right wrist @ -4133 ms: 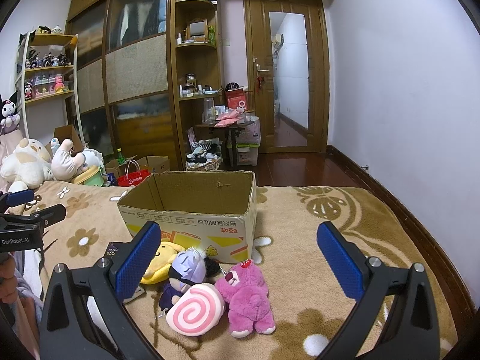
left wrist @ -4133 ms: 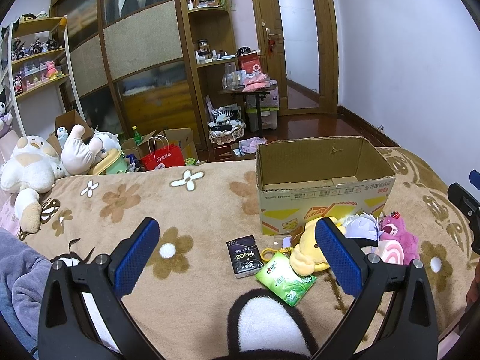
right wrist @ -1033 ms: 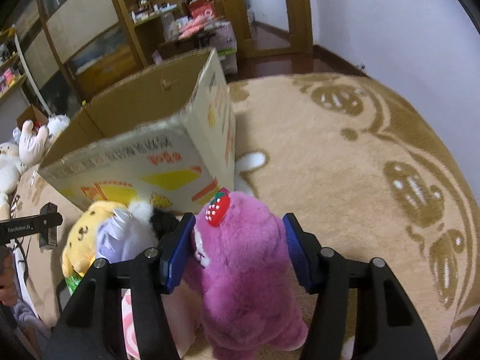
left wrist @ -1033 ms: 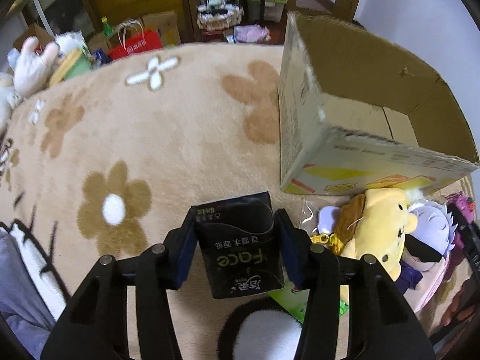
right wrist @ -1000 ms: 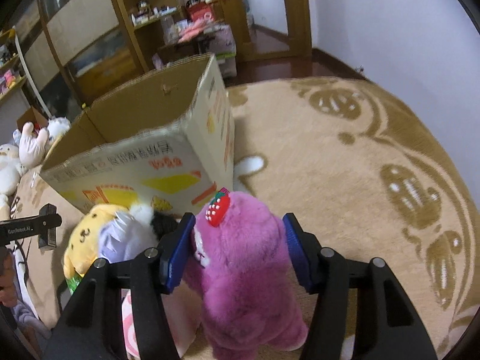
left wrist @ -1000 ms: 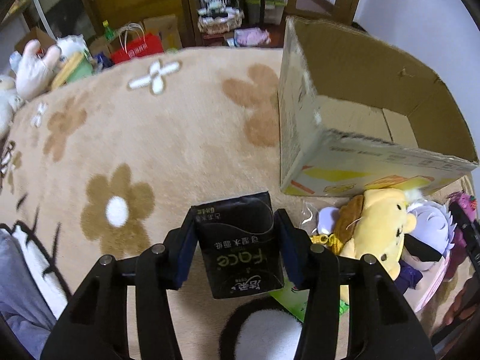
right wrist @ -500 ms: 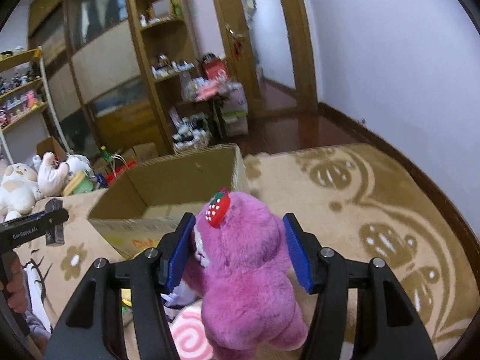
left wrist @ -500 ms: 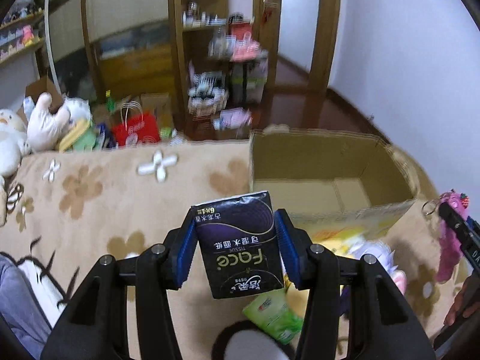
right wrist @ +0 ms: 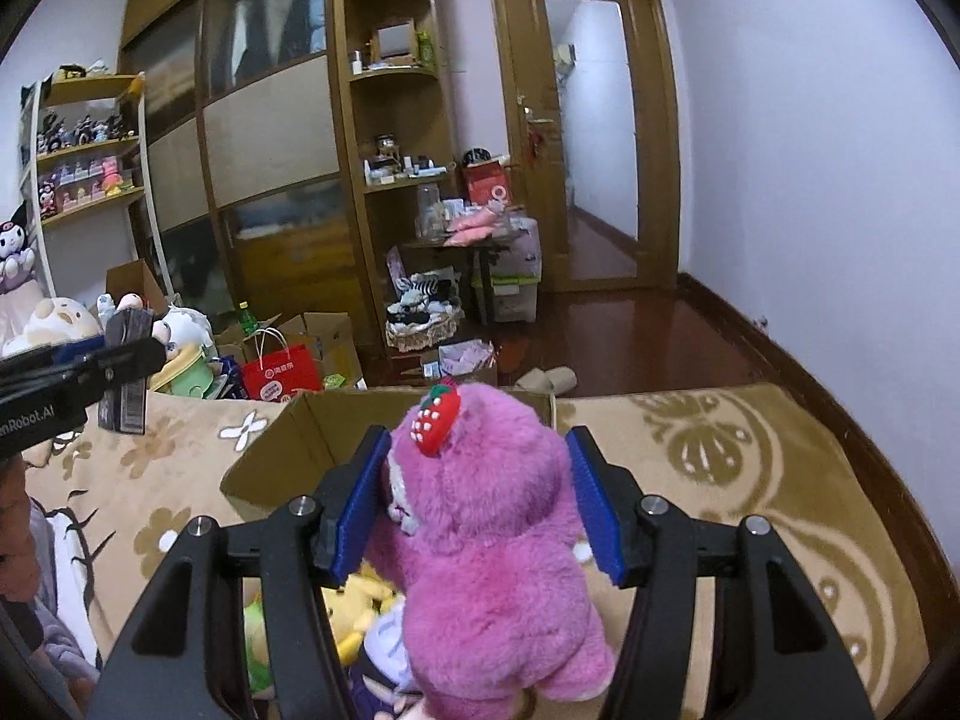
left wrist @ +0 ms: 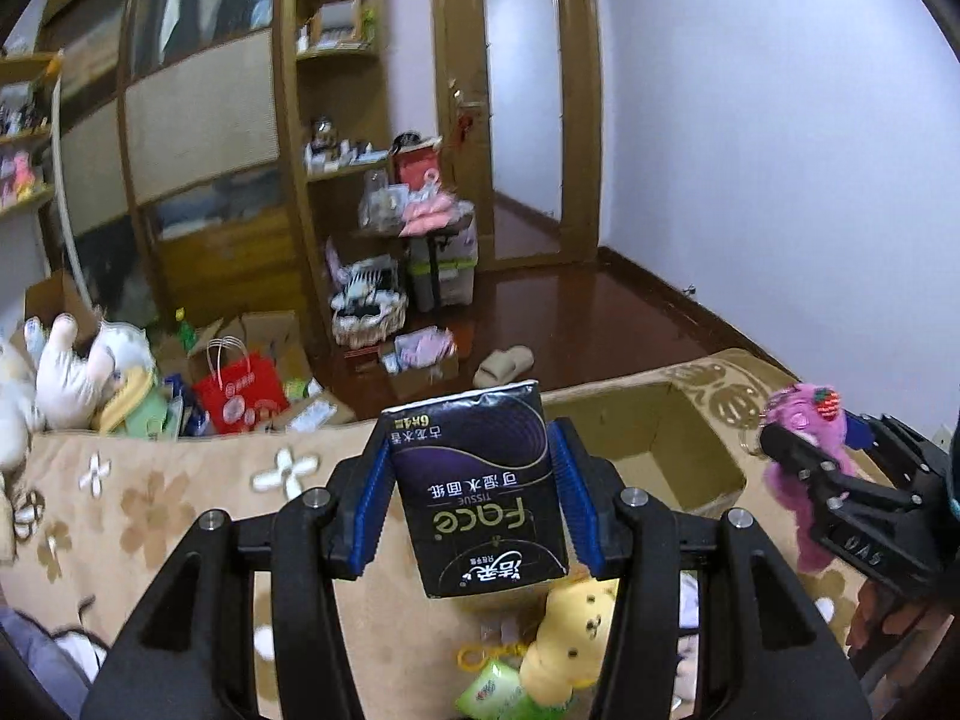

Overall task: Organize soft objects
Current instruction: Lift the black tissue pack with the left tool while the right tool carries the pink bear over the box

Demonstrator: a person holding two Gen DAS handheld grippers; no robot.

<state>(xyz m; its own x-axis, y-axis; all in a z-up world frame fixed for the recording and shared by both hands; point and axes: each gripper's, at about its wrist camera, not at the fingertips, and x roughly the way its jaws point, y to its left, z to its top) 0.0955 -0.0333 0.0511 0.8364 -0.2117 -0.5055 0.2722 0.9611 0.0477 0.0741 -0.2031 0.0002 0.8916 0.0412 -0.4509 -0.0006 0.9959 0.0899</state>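
Observation:
My left gripper (left wrist: 471,498) is shut on a black tissue pack (left wrist: 477,489) and holds it in the air above the bed, in front of the open cardboard box (left wrist: 660,450). My right gripper (right wrist: 474,510) is shut on a pink plush bear (right wrist: 486,528) with a strawberry on its head, held up in front of the box (right wrist: 300,450). The right gripper with the bear also shows at the right of the left wrist view (left wrist: 804,480). A yellow plush (left wrist: 570,636) and a green packet (left wrist: 492,690) lie on the blanket below.
The bed has a tan flowered blanket (left wrist: 150,510). Beyond its far edge the floor holds a red bag (left wrist: 240,387), boxes and a basket (left wrist: 366,315). White plush toys (left wrist: 72,366) sit at the left. A wall stands at the right.
Both grippers closed on their objects, the tissue pack and the pink bear, and have lifted them off the blanket. The views now tilt up toward the room.

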